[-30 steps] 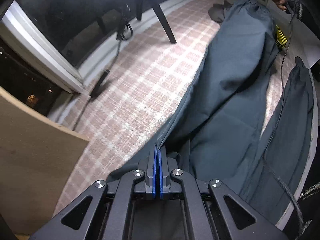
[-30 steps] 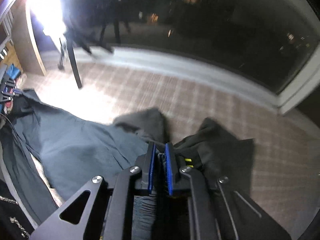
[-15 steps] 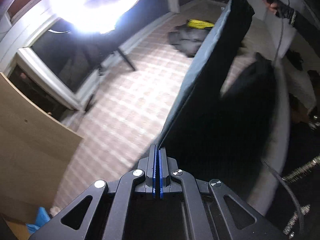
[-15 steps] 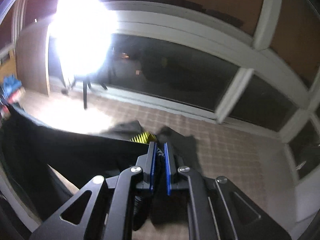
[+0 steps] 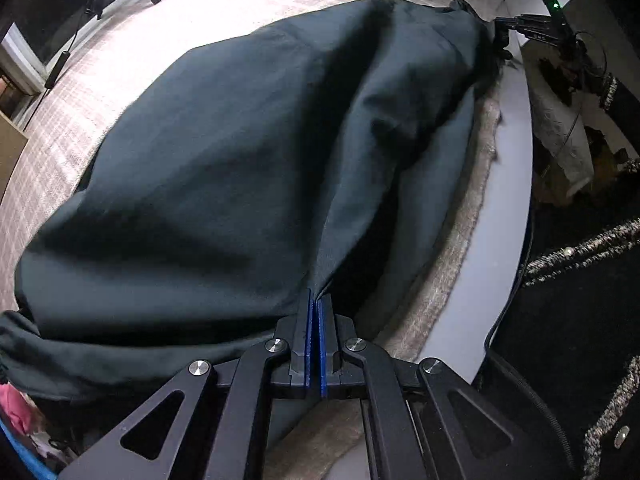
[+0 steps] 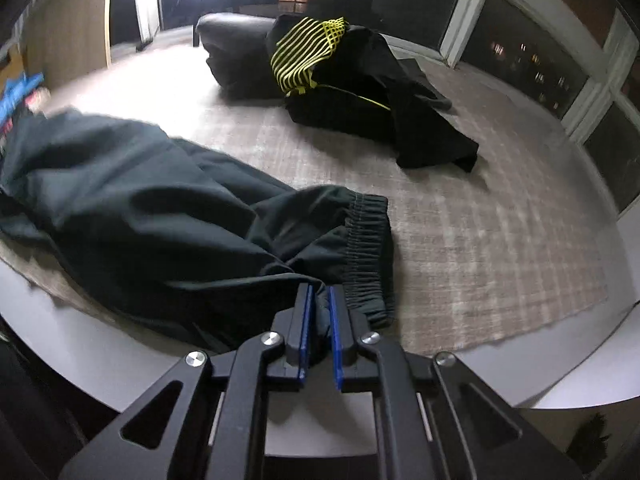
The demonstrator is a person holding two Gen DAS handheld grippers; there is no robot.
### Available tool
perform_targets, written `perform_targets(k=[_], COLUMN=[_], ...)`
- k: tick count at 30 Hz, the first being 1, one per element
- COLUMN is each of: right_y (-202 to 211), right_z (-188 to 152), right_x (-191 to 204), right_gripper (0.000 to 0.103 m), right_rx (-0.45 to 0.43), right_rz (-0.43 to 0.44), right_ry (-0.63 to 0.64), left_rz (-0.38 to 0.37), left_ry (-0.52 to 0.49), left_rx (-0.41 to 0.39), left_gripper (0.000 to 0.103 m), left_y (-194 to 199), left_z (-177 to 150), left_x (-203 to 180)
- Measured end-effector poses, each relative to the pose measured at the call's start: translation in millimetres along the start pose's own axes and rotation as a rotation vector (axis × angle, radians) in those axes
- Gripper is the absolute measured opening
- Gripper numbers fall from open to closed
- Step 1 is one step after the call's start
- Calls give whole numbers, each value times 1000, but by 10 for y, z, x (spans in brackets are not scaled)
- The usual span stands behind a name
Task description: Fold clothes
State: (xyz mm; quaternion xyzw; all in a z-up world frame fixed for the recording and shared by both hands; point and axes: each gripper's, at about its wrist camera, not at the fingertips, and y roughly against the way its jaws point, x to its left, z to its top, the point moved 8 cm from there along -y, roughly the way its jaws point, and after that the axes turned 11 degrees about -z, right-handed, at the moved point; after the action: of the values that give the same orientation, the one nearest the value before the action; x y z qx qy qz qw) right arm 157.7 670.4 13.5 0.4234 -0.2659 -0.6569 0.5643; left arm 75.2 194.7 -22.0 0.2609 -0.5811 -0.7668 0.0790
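On the rug (image 6: 500, 240), both grippers are pinching the trousers (image 5: 240, 160): left gripper (image 5: 316, 312) at the hem, right gripper (image 6: 318, 304) beside the waistband (image 6: 368, 252).

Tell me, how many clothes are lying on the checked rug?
3 that I can make out: the dark green trousers nearest, pinched by both grippers; a black garment with yellow stripes farther back; a dark grey folded piece behind it. That heap may hide more.

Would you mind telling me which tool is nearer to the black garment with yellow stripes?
Right. The right tool grips the dark green trousers at their waistband, with the striped garment just beyond; the left tool holds the trousers' other end, farther away.
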Motion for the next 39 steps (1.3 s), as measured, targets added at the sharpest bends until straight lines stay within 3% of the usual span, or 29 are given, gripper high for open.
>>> perform_targets(k=[2,3,4,7,11,12,14,15,16,20,23,26,28,31,34,37,39], right_y=[34,52,87,115,-88,-124,-113,-88,18,817,1243,910,416,-106,122,458,613], right_z=[30,30,23,15,1,15,93,164,286,890,950,568,156,-346,-319,22,307], right_x=[-98,-148,-168,-197,-68,7,174,260,319,229,-32,-275,-394,-549,-492,-362,-84], right_gripper=[28,54,68,68,68,64,5,8,8,8,8,15,54,55,57,62,64], right_rx=[33,56,51,29,72,70,55,49,-9,-295,-474,-383,-208,48,83,31,-10], right_rz=[44,62,75,53,105,149,198,170,105,-29,-162,-201,-284,-423,-275,-128,-10], right_ry=[-49,-74,-76,-29,40,50,107,182,276,383,397,374,414,472,303,76,-21], left_rz=[1,1,2,12,17,18,20,16,11,1,-10,-43,-50,-50,-50,-18,12], left_ry=[20,22,23,22,43,49,55,64,74,85,76,65,64,49,47,127,188], left_rx=[-40,-46,-51,-46,-41,-40,-34,-37,-40,-47,-49,-49,-40,-23,-38,-106,-152], left_gripper=[2,2,2,2,2,2,2,2,2,2,2,2,6,9,10,13,21], left_y=[115,155,193,192,143,129,138,149,160,172,142,75,10,15,151,494,719], left_z=[54,57,58,50,39,37,8,6,5,9,28,38,30,-24,-111,-312,-466], left_x=[39,46,53,99,126,128,145,148,152,121,56,-11,-18,-45,-49,147,265])
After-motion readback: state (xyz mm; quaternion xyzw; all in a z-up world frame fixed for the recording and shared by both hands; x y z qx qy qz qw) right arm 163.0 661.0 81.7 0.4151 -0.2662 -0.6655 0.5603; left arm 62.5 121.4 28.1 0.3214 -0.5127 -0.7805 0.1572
